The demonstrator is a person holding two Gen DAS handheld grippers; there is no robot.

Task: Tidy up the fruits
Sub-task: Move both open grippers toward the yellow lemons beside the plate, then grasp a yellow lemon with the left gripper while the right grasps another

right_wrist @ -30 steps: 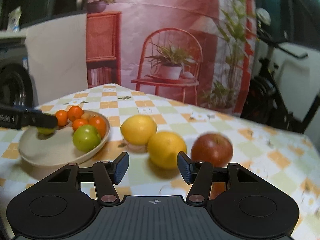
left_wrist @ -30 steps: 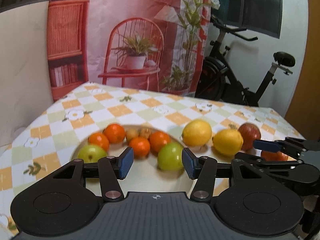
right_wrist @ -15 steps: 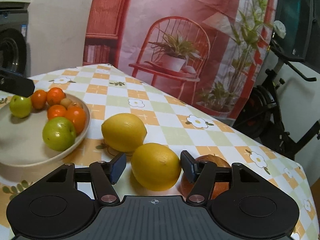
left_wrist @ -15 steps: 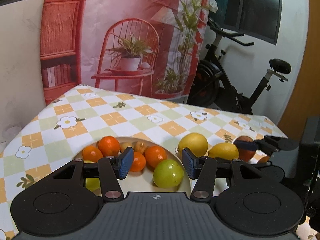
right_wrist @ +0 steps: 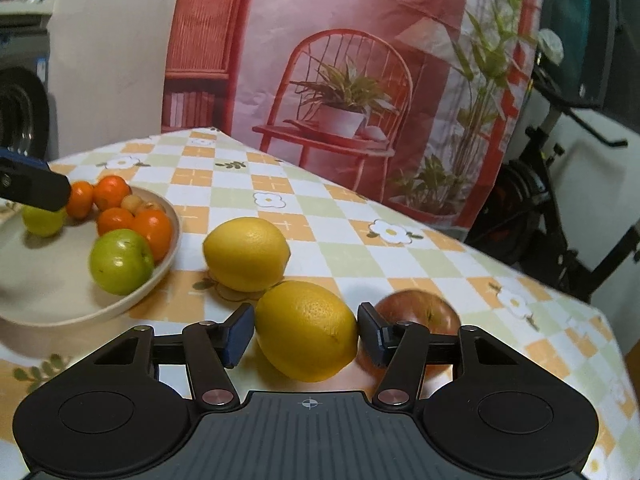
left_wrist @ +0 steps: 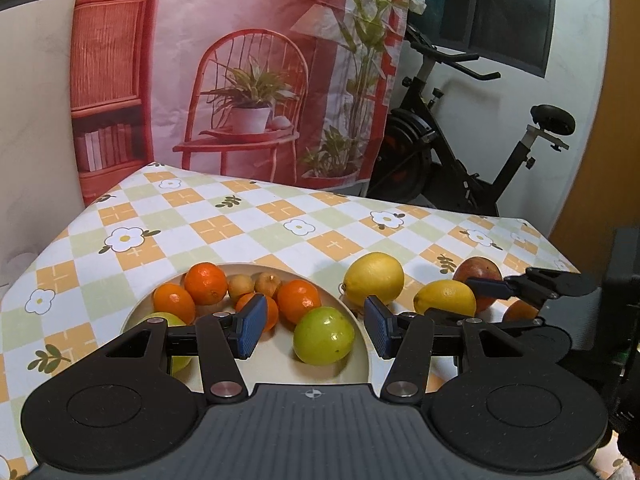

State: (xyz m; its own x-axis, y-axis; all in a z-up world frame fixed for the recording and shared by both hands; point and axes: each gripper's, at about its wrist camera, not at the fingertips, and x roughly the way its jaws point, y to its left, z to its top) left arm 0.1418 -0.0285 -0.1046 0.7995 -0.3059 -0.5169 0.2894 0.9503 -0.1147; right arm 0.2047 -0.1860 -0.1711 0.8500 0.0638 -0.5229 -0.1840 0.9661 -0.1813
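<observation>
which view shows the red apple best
Neither is clean, but the left wrist view is better: the red apple shows its upper half behind a lemon and the right gripper. In the right wrist view the apple sits blurred behind a finger.

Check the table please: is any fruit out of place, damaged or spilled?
Nothing looks spilled or damaged. Only this stands out: two lemons and a red apple lie loose on the tablecloth beside the bowl, while the oranges and green apples sit inside it.
</observation>
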